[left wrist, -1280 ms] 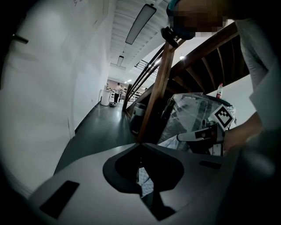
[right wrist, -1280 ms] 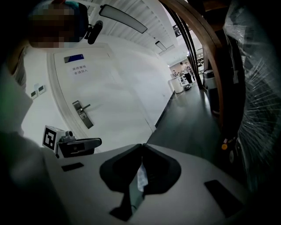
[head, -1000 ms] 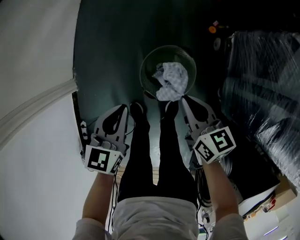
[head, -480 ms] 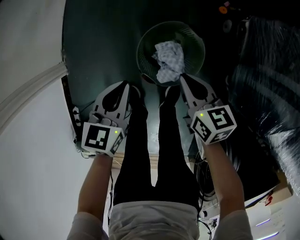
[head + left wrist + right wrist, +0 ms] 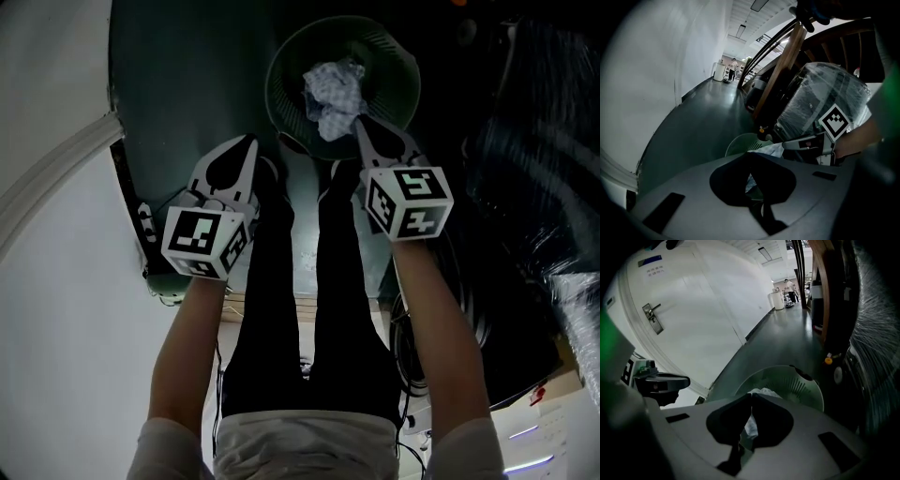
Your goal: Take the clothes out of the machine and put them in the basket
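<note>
While I stood over the green basket (image 5: pixel 398 67) on the dark floor (image 5: pixel 187 94), my left claw (image 5: pixel 246 145) and right claw (image 5: pixel 359 128) hung side by side in front of my legs (image 5: pixel 272 309), both pointing down and away from me. Each claw's jaws were pressed together with nothing caught between them. The pale cloth glimpsed under the tips in both gripper views lay behind them, in the basket. The clothes (image 5: pixel 333 89), a crumpled white patterned bundle, sat inside the basket, heaped from its middle toward the near rim. My right claw's tip was just beside that near rim, close to the bundle, though I could not tell whether it touched. My left claw was over the floor, left of the basket. A white door (image 5: pixel 670 333) stood at my left and a plastic-wrapped bulk (image 5: pixel 544 141) at my right.
</note>
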A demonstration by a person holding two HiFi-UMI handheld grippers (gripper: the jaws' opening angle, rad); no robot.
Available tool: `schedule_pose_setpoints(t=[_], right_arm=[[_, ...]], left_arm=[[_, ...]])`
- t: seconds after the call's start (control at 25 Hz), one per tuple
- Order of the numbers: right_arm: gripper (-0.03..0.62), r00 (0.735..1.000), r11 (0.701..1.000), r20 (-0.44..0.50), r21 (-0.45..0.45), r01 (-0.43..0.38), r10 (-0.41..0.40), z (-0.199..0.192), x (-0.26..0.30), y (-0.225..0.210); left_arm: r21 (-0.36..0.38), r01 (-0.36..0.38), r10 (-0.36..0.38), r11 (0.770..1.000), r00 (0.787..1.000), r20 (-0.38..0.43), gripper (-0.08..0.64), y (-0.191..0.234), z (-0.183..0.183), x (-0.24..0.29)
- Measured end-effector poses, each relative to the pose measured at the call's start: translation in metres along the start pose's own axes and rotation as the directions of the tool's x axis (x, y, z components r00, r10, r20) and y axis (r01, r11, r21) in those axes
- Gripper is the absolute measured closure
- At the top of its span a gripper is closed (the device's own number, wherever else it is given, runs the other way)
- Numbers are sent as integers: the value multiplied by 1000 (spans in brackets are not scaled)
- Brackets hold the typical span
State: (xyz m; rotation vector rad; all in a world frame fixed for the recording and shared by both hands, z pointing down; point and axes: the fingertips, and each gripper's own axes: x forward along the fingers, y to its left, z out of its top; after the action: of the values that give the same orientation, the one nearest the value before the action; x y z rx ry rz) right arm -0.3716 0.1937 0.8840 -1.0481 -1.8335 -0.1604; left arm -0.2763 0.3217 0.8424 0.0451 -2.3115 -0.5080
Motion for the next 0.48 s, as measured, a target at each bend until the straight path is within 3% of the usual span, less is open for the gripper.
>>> schedule_pose_setpoints(t=[0.32, 0.48], right_arm=[[575, 988, 995, -119, -23, 100, -102, -34, 41, -26], [529, 977, 989, -155, -20, 144, -145, -46, 43, -30]], left_arm=[[-39, -8, 5, 999, 997, -79, 540, 16, -30, 31], [-31, -8, 5, 999, 995, -102, 540, 16, -38, 35]])
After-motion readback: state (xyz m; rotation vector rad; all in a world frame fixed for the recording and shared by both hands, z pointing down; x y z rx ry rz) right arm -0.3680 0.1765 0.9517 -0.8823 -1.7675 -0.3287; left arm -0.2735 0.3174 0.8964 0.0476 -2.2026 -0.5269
